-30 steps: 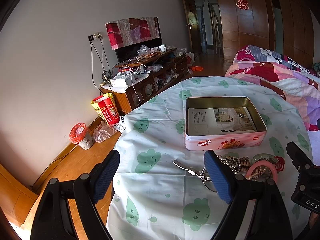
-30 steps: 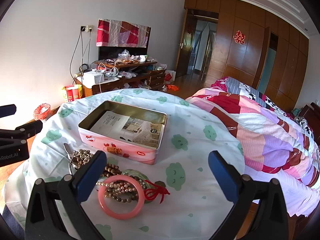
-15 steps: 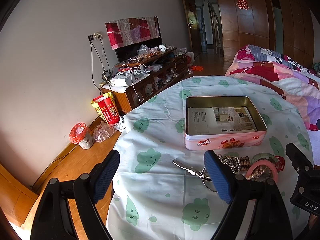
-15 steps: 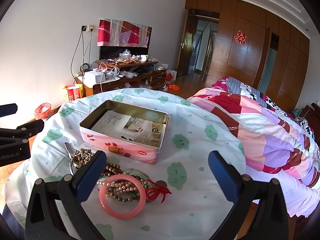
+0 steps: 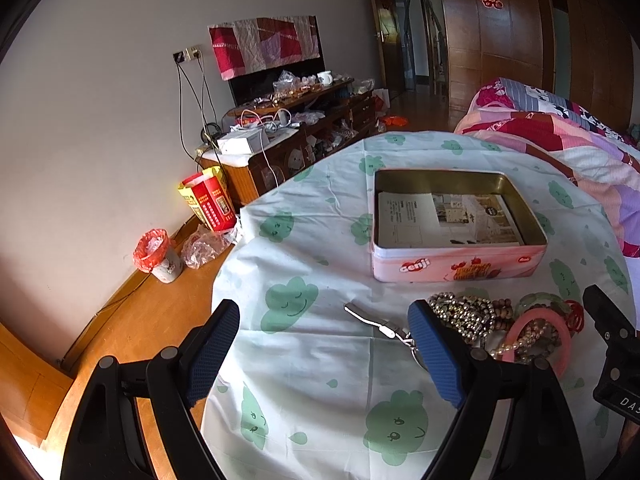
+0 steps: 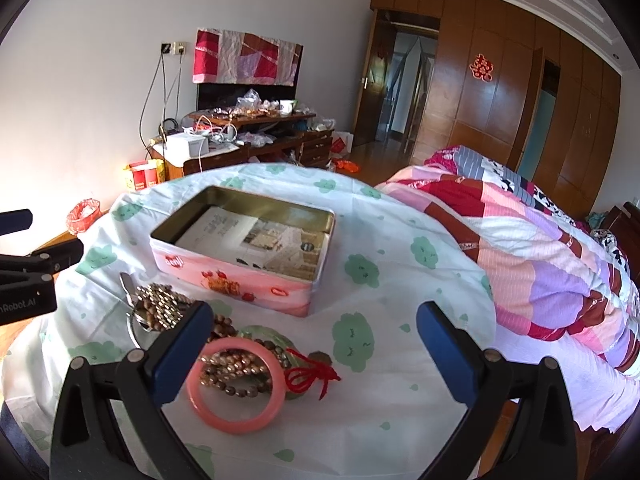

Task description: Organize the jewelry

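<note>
Jewelry [image 6: 236, 364] lies heaped just beyond both wide-open, empty tongs; nearest the right tongs [image 6: 314, 340].

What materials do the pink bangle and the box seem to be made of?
Bangle: probably jade-like stone or resin, opaque pink, smooth and glossy.
Box: looks like thin tin, with a shiny golden bare interior and a pink printed outside.

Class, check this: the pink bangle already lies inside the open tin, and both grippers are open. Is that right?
Not quite. The pink bangle lies on the tablecloth in front of the tin, as the right wrist view shows. Both grippers, left and right, are open.
</note>
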Motion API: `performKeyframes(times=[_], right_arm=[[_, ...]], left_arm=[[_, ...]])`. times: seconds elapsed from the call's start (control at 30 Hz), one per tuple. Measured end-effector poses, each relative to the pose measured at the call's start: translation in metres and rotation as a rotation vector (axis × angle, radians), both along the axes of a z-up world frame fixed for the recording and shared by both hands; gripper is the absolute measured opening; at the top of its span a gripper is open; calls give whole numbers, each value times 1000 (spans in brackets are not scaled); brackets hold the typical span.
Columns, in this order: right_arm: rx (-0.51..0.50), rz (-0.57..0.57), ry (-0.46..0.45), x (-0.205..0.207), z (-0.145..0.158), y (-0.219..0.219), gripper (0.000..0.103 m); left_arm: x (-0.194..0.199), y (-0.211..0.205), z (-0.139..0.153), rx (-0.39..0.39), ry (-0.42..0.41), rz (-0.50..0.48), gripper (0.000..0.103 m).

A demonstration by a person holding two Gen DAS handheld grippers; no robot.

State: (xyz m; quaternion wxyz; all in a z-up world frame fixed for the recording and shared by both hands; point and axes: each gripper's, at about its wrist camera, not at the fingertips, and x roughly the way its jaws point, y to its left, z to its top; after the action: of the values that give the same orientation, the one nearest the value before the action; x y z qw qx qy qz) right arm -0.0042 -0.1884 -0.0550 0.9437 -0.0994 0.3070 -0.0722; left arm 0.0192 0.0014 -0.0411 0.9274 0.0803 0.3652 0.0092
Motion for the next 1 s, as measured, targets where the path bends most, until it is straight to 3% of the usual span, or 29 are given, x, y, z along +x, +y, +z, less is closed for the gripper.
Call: performKeyframes(times=[0.5,0.83,0.87,0.93,1.0], right_arm=[[49,-14,74,5,-32,-30,103],[77,27,109,9,-42,-25,92],[76,31,111,9,-43,-25,92],[78,38,111,9,-44,-24,90],[83,44,118,10,-46,-24,83]], left_arm=[[15,-38,-32,-36,46,-115,86],[30,-66,-50,-26,69,-196,86],[30,-67,-51,-37,68,-207,82],[26,-66,-50,-71,71,-242,56],[23,-67,-48,-105,77,-277,23]])
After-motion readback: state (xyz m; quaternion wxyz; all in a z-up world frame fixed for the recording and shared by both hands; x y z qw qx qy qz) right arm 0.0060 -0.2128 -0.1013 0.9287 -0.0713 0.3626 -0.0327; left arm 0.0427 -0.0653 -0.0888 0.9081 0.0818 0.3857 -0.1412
